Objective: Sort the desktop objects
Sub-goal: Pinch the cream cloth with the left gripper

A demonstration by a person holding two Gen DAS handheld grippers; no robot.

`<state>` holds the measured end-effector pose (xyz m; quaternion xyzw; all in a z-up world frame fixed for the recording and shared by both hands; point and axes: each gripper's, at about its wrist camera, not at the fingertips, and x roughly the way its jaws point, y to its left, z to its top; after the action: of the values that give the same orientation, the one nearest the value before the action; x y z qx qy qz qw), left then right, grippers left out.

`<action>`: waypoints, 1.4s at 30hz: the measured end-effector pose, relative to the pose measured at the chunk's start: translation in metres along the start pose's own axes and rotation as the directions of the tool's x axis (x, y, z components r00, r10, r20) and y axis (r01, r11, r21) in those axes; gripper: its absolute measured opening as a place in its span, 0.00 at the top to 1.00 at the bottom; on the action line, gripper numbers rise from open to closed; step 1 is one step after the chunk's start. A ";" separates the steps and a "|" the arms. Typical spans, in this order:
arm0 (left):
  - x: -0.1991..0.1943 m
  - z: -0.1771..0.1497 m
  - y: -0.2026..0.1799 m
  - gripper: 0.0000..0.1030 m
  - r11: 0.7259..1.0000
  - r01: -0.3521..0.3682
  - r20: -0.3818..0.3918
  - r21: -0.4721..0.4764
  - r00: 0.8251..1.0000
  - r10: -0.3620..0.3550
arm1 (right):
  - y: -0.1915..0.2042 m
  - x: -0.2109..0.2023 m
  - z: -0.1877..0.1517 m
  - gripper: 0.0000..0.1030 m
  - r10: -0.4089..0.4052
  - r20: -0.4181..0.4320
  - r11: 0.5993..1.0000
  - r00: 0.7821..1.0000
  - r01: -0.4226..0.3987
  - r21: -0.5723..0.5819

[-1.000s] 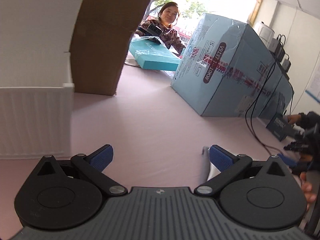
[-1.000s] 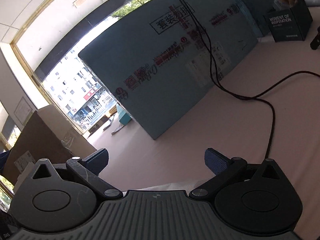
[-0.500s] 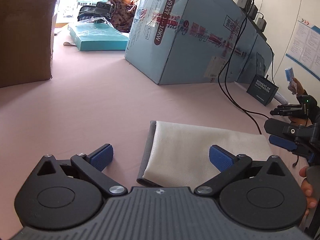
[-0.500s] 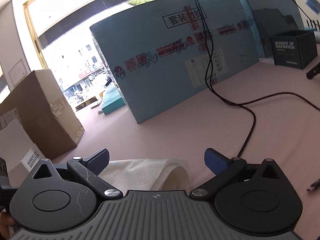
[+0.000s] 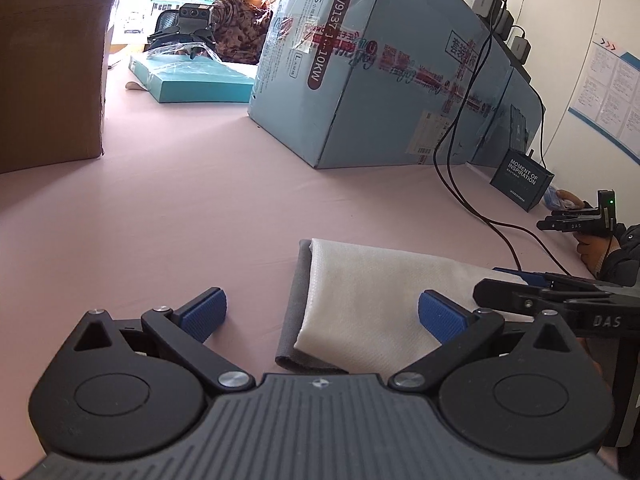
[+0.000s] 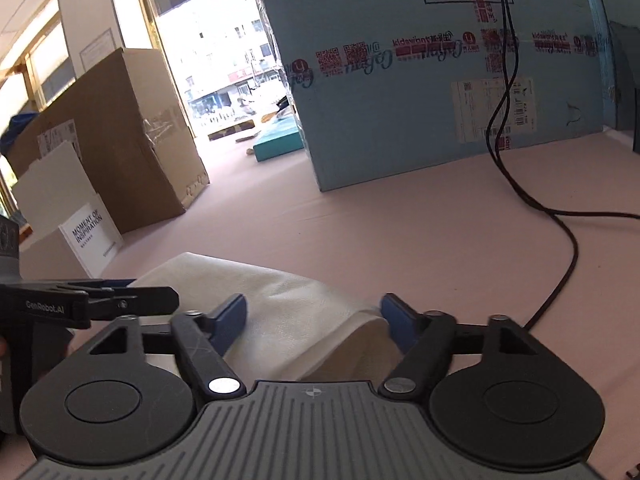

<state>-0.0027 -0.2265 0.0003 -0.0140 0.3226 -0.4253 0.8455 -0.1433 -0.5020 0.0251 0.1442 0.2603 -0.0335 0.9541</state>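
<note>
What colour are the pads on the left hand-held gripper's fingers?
Blue, with a fine ribbed texture, on black fingers. The left wrist view shows them best.

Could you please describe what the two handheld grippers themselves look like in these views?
Each tool is black plastic with a ribbed grey body, two round black discs, silver pivot screws and angled black links ending in blue ribbed pads. The left tool shows this in its own view; seen from the right, its side reads "GenRobot.AI". The right tool matches, with scratched links and "DAS" lettering. A dark sleeve shows beyond it.
</note>
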 end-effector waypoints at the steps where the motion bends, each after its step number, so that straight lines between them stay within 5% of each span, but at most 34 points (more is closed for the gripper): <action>1: 0.000 0.000 0.000 0.00 1.000 0.000 0.000 0.001 1.000 0.000 | 0.000 -0.002 -0.001 0.56 -0.008 0.011 1.000 1.000 0.008 -0.001; 3: 0.000 -0.001 0.000 0.00 1.000 0.000 0.000 0.003 1.000 0.000 | 0.000 -0.006 -0.003 0.74 -0.012 0.033 1.000 0.999 0.012 -0.005; 7: 0.000 -0.001 -0.001 0.00 1.000 0.001 0.000 0.001 1.000 -0.001 | 0.002 -0.013 -0.004 0.91 0.070 0.064 0.997 0.995 -0.069 -0.030; 13: -0.004 0.000 0.011 0.00 0.996 0.045 0.022 -0.075 0.999 -0.043 | 0.006 -0.019 -0.004 0.92 0.128 0.094 0.991 0.987 -0.123 -0.057; 18: -0.015 0.005 0.024 0.00 0.987 0.013 0.124 -0.162 0.992 0.007 | 0.008 -0.019 -0.003 0.92 0.156 0.096 0.987 0.983 -0.151 -0.060; 22: -0.005 0.006 0.025 0.03 0.986 0.056 0.060 -0.160 0.997 -0.047 | 0.011 -0.019 -0.003 0.92 0.168 0.097 0.984 0.981 -0.162 -0.069; 25: -0.005 0.004 0.020 0.29 0.980 0.136 0.035 -0.144 0.991 -0.132 | 0.011 -0.019 -0.004 0.92 0.167 0.094 0.984 0.981 -0.161 -0.070; 27: -0.004 0.002 0.015 0.50 0.988 0.109 0.028 -0.111 0.994 -0.107 | 0.011 -0.018 -0.004 0.92 0.164 0.089 0.985 0.982 -0.159 -0.067; 36: -0.019 -0.003 0.006 0.80 0.998 0.047 0.123 -0.042 0.992 -0.042 | 0.012 -0.018 -0.005 0.92 0.155 0.098 0.986 0.983 -0.148 -0.071; 42: -0.036 -0.005 -0.003 0.85 0.999 0.037 0.210 0.029 0.977 -0.043 | 0.012 -0.024 -0.007 0.92 0.158 0.145 0.986 0.977 -0.149 -0.071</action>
<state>-0.0231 -0.2008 0.0161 -0.0546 0.2257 -0.4424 0.8662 -0.1658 -0.4889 0.0350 0.1325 0.1766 0.0375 0.9746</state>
